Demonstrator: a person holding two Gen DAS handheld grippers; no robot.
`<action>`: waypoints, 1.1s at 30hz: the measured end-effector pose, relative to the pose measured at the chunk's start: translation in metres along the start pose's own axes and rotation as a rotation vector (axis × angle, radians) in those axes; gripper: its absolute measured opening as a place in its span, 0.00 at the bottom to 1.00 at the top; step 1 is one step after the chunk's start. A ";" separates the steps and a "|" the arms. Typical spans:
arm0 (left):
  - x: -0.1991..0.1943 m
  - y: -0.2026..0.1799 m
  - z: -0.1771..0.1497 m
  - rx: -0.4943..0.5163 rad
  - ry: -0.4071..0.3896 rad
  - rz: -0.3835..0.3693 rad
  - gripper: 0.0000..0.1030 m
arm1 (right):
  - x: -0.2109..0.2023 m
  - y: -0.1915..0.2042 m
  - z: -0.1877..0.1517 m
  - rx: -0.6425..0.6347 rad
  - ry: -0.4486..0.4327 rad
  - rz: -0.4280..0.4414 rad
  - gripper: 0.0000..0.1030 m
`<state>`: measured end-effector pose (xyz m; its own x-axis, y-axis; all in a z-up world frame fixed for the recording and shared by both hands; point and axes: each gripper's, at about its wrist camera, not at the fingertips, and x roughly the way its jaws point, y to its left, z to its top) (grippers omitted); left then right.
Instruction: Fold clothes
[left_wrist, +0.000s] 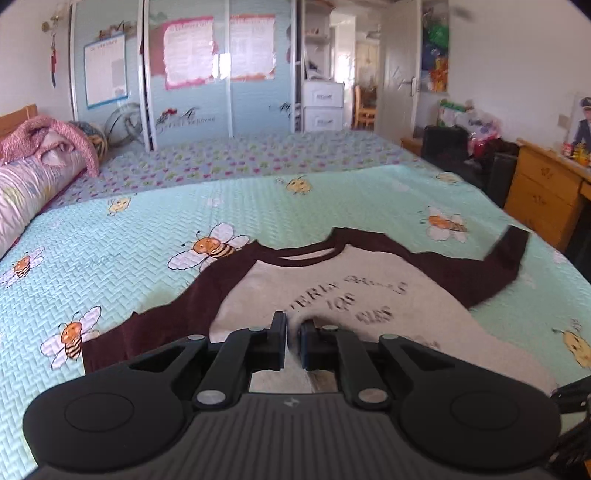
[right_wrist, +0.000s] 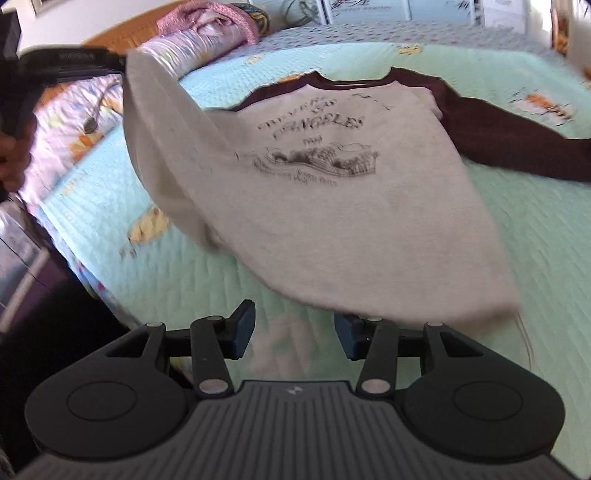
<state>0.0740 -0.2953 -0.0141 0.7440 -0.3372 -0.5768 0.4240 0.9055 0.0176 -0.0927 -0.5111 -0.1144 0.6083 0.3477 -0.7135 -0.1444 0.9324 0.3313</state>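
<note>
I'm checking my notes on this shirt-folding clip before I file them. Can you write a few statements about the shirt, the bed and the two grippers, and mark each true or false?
1. The left gripper is shut on the grey cloth of the shirt. True.
2. The right gripper also grips the shirt. False: its jaws stand open, with nothing between them, just below the hem.
3. The shirt has dark maroon sleeves. True.
4. The shirt lies flat all over. False: its left hem corner is lifted off the bedspread.
5. The bedspread is plain white. False: it is mint green with bees.
</note>
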 end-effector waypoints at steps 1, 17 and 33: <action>0.013 0.002 0.006 -0.001 0.008 0.027 0.11 | 0.001 -0.011 0.012 0.054 -0.036 0.001 0.48; 0.082 0.104 -0.072 -0.625 0.198 0.117 0.67 | -0.022 -0.035 -0.006 0.165 -0.344 -0.048 0.51; 0.033 0.107 -0.072 -0.497 0.326 0.058 0.72 | -0.032 -0.075 -0.055 0.458 -0.201 -0.115 0.59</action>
<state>0.1066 -0.1905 -0.0901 0.5283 -0.2584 -0.8088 0.0368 0.9586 -0.2822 -0.1448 -0.5871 -0.1504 0.7447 0.1772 -0.6434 0.2621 0.8090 0.5262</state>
